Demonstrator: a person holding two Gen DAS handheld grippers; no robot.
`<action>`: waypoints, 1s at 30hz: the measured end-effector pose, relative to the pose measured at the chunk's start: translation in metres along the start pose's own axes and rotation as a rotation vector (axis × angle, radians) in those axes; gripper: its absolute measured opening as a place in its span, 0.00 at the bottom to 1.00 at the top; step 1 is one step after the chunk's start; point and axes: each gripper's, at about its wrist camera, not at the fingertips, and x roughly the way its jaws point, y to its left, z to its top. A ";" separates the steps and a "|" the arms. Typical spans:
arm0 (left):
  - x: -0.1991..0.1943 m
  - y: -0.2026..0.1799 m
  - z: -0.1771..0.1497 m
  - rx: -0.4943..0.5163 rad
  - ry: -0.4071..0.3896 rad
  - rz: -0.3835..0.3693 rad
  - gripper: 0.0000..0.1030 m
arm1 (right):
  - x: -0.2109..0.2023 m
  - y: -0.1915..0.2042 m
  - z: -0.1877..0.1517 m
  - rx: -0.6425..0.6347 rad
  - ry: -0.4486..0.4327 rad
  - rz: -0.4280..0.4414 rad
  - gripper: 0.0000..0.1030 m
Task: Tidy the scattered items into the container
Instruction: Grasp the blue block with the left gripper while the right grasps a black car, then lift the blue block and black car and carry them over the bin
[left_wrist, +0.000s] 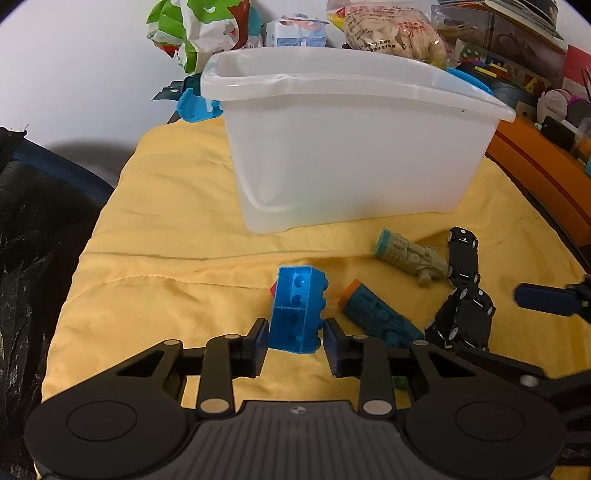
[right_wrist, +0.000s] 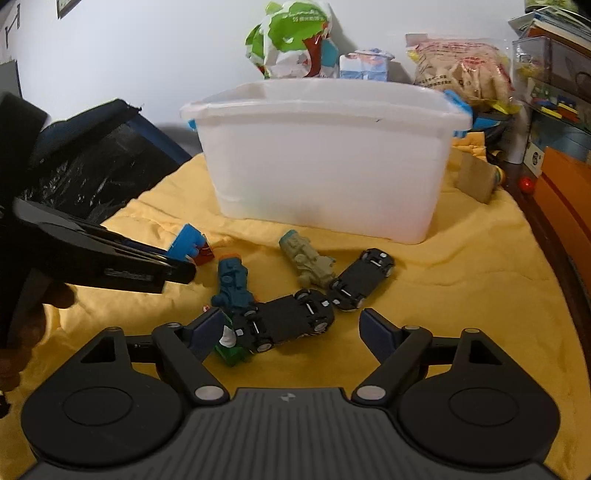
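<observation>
My left gripper (left_wrist: 295, 330) is shut on a translucent blue brick (left_wrist: 297, 310), which stands upright on the yellow cloth (left_wrist: 166, 240). The white plastic container (left_wrist: 351, 155) stands behind it, apart from the brick. My right gripper (right_wrist: 291, 325) is open and low over an upside-down black toy car (right_wrist: 291, 321) that lies between its fingers. A second black car (right_wrist: 364, 277), a beige car (right_wrist: 308, 262) and a teal car (right_wrist: 232, 284) lie close by. A green toy (right_wrist: 231, 350) rests against the right gripper's left finger. A red-orange block (right_wrist: 203, 254) sits behind the blue brick (right_wrist: 186, 240).
A black bag (right_wrist: 92, 166) flanks the cloth on the left. Snack bags (right_wrist: 291, 40) and a small carton (right_wrist: 364, 64) crowd the space behind the container. Orange furniture (left_wrist: 535, 166) and shelves with clutter border the right side. A tan box (right_wrist: 474, 179) lies right of the container.
</observation>
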 end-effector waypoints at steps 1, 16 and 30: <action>-0.001 0.001 0.000 -0.002 -0.001 -0.001 0.35 | 0.003 0.000 0.000 0.012 0.003 0.000 0.81; -0.009 0.005 -0.004 -0.013 -0.006 -0.007 0.35 | -0.006 -0.018 -0.008 0.123 0.029 -0.022 0.55; -0.008 -0.001 -0.001 0.002 -0.010 -0.014 0.35 | 0.001 0.011 -0.027 0.073 0.043 -0.065 0.54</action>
